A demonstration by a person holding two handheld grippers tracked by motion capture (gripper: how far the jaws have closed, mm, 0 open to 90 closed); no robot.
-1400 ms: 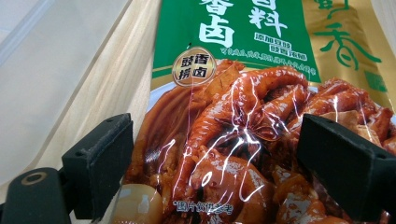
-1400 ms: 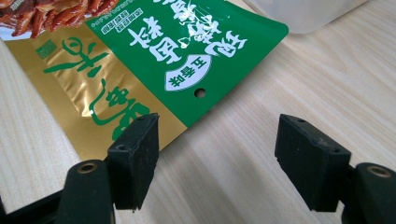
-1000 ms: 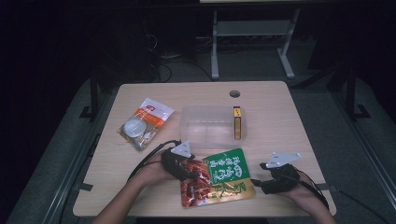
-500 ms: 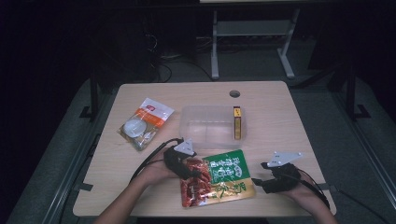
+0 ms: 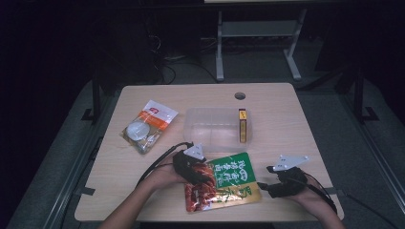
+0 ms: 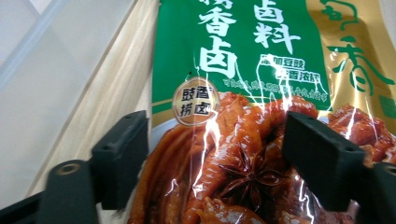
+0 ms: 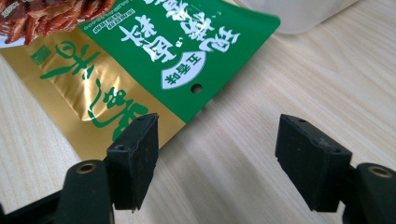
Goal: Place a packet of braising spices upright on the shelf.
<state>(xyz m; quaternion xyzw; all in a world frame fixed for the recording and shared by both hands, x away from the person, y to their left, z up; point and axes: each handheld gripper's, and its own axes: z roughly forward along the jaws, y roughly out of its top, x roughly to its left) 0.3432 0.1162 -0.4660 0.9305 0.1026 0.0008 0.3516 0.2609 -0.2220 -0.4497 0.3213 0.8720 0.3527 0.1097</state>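
Darkness rings a pale wooden table [image 5: 296,129]; a clear tub [image 5: 212,126] with a yellow box [image 5: 242,125] and an orange packet [image 5: 148,126] lie beyond the green-and-red pouch [image 5: 224,183]. Left gripper [image 6: 215,154] straddles the pouch, jaws spread, Chinese lettering legible. Right gripper [image 7: 217,140] gapes beside its corner.

— What sort of place is this?

— A lab or test room, by the look of it. A single pale wooden worktop [image 5: 286,124] with a round cable hole [image 5: 239,96] stands on grey carpeted floor [image 5: 329,90], surrounded by darkness.

— Anything else?

— A white metal frame stand [image 5: 258,36] behind it and loose black cables [image 5: 184,62] on the floor (nothing homely about it). The goods are staged: a clear plastic box [image 5: 212,126] and sealed food packets [image 5: 224,183].
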